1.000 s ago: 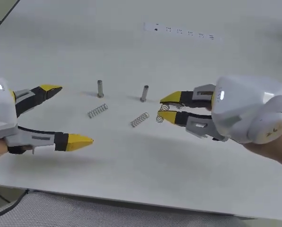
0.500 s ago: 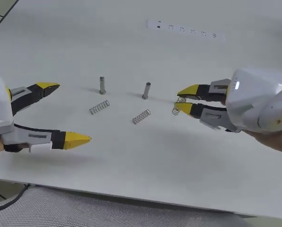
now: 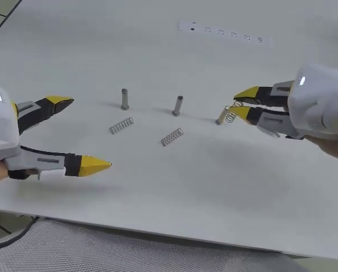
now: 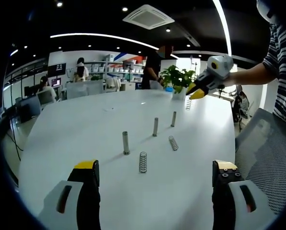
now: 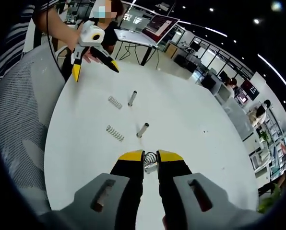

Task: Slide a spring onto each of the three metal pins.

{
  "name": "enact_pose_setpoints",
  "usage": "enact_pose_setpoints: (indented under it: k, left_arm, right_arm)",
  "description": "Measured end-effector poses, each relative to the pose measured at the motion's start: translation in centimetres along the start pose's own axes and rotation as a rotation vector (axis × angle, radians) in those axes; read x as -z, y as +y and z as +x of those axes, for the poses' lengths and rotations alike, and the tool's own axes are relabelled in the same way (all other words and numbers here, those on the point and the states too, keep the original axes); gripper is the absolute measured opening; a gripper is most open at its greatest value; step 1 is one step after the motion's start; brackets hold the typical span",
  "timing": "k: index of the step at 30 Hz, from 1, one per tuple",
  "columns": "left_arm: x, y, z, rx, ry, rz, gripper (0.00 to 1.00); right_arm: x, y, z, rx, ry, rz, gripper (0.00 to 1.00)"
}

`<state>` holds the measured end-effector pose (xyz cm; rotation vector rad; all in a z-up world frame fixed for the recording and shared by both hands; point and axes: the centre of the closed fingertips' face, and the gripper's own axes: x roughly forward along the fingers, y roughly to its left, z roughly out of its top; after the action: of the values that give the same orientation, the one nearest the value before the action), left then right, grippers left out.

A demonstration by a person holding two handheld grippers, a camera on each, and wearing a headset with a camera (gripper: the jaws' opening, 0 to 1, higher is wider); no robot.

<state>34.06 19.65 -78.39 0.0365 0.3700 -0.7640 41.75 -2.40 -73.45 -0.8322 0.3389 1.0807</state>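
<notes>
— What do the two tools hold?
— The right gripper [image 5: 151,154], jaws almost closed, pinches a small coiled steel spring [image 3: 231,117] just beside the rightmost short grey metal pin [image 3: 220,116]. The left gripper [image 3: 83,133] gapes wide, holding nothing.
— And elsewhere?
— On the white table [image 3: 157,192], one loose spring [image 3: 121,125] lies near the left pin [image 3: 124,98], another spring [image 3: 172,136] near the middle pin [image 3: 178,105].

Left spring [image 3: 121,125] before left pin [image 3: 125,98]; middle spring [image 3: 172,136] before middle pin [image 3: 178,105]; third spring [image 3: 231,116] seemingly against right pin [image 3: 220,117].
</notes>
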Motion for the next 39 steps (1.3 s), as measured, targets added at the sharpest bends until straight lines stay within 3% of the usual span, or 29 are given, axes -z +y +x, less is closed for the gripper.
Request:
enact_pose_setpoints:
  k: [5,17,39]
  left_arm:
    - [0.1,0.1,-0.1,-0.006,0.0,-0.006,0.97]
    - [0.0,0.0,0.0,-0.004,-0.002,-0.006,0.97]
    - [0.3,0.2,-0.2,-0.011,0.005,-0.026,0.97]
  right_arm:
    - [0.6,-1.5,0.4,0.032,0.007,0.054,0.12]
    - [1.0,-3.6,1.7,0.078,0.016,0.089,0.12]
    - [1.8,-3.6,3.0,0.065,0.032,0.119,0.12]
